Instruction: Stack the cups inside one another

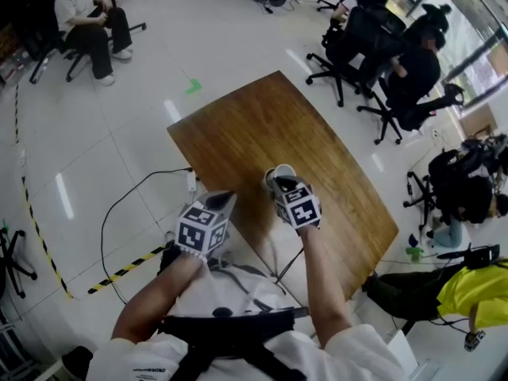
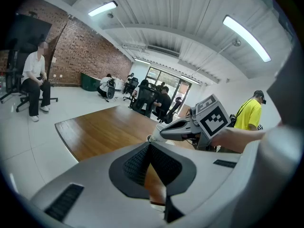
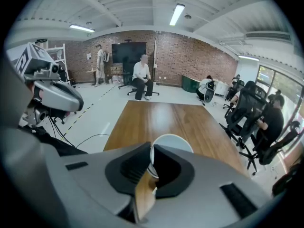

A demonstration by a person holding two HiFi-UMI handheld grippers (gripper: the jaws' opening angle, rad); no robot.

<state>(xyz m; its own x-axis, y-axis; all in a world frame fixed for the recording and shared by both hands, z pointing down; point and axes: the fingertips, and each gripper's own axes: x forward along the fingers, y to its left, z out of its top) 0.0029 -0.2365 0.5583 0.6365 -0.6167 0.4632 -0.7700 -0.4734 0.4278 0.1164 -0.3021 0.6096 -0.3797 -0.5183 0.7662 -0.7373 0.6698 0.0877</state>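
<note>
A white cup [image 1: 280, 171] sits low over the near part of the wooden table [image 1: 262, 125]. My right gripper [image 1: 282, 186] is shut on the cup's near wall; in the right gripper view the cup's rim [image 3: 172, 142] opens just past the pinching jaws [image 3: 151, 161]. My left gripper [image 1: 223, 202] hovers over the table's near left edge, to the left of the cup, with its jaw tips together [image 2: 149, 145] and nothing between them. The left gripper view also catches the right gripper [image 2: 183, 128] and the cup [image 2: 154, 139] beneath it. I see no other cup.
The table [image 3: 166, 118] stretches away bare beyond the cup. A cable [image 1: 127, 205] trails on the white floor to the left. Office chairs with seated people [image 1: 381, 46] stand past the far right corner, and one person sits [image 1: 87, 22] at the far left.
</note>
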